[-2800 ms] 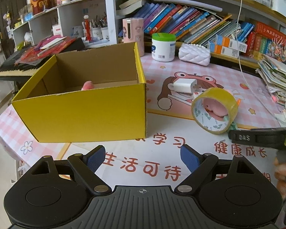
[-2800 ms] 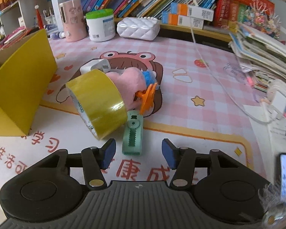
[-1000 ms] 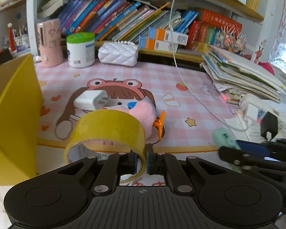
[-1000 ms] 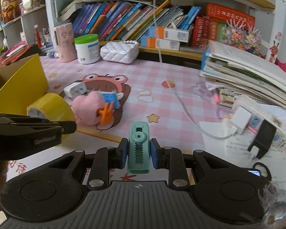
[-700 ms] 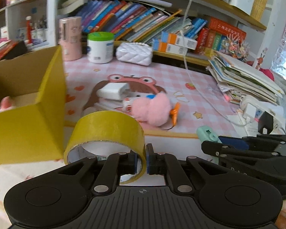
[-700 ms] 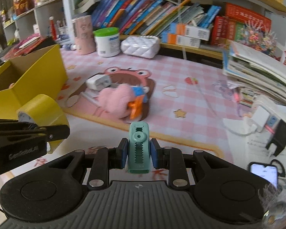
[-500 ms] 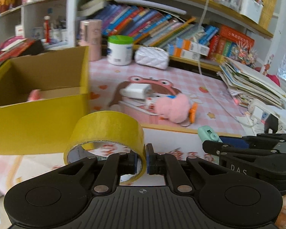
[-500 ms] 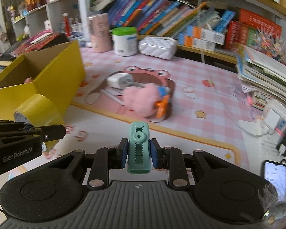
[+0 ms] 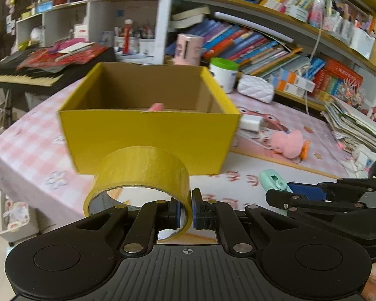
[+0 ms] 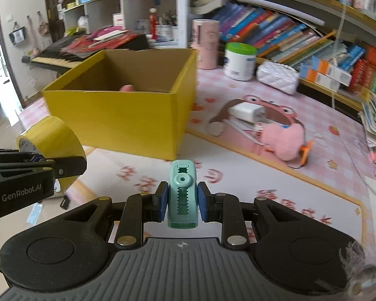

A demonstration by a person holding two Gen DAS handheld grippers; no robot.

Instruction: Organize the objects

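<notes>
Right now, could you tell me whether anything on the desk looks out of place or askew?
The pink plush lies on its side on the mat beside a white charger, loose outside the yellow box. Nothing looks spilled or damaged.

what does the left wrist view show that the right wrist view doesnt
Only the left wrist view shows the left gripper from behind, its fingers pinching the wall of the yellow tape roll. Only the right wrist view shows the right gripper clamping the green clip head-on. Both show the yellow box with something pink inside, the pink plush and white charger on the mat.
</notes>
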